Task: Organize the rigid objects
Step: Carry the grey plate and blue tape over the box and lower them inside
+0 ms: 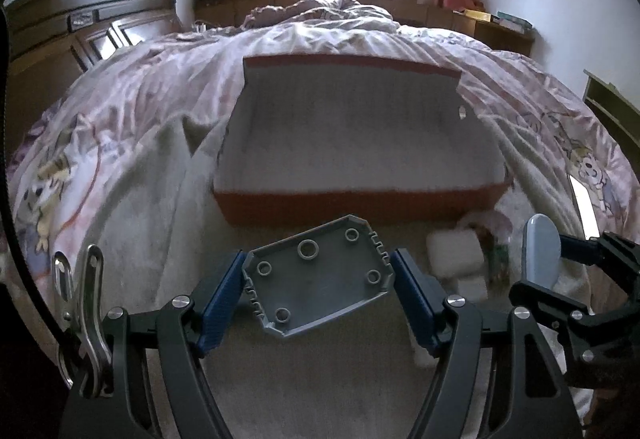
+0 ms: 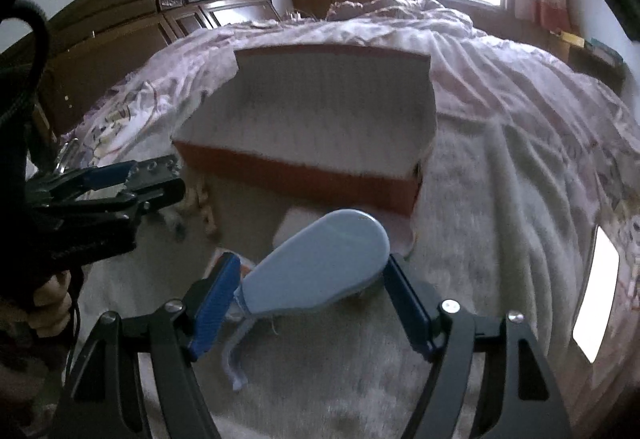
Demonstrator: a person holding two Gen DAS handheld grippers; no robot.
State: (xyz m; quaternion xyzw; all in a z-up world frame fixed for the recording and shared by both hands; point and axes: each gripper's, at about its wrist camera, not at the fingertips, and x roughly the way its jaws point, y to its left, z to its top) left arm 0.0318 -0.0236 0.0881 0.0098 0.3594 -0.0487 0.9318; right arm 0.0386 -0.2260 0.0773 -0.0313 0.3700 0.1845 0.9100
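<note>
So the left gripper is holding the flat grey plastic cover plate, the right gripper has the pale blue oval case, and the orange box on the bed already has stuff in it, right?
One thing is wrong: the orange box is empty, as the left wrist view shows. The rest holds: the left gripper grips the flat grey plastic cover plate, and the right gripper grips the pale blue oval case.

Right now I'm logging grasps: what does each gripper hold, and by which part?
Left gripper pinches the grey plastic cover by its two notched side edges. Right gripper clamps the blue teardrop-shaped case across its sides.
</note>
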